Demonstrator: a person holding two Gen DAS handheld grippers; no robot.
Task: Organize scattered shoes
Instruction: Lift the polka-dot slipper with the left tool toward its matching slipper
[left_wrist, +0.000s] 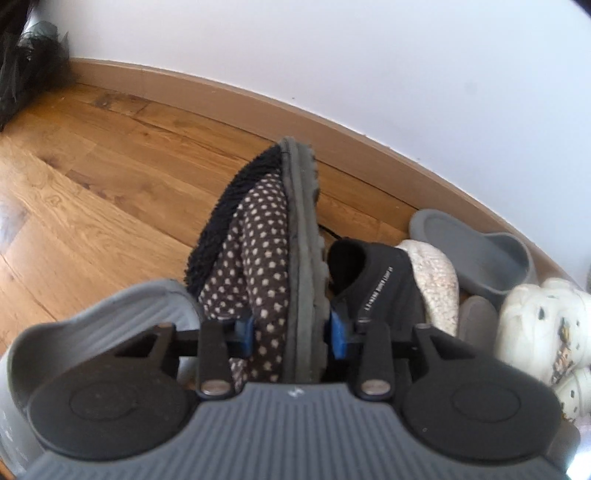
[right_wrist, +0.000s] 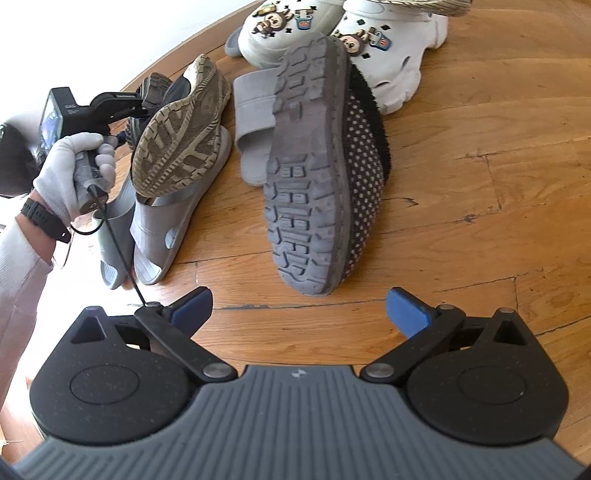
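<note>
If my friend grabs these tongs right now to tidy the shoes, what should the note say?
Left tongs: shut on a polka-dot slipper, which is turned on its edge.
Right tongs: open and empty, over the floor just short of the second polka-dot slipper, which lies on its side with the sole showing.
Other shoes: white clogs, grey slides and a sole-up sneaker lie jumbled near the wall.
Done: no shoes visibly lined up yet.
Left: probably pair the two slippers, then sort the rest.
</note>
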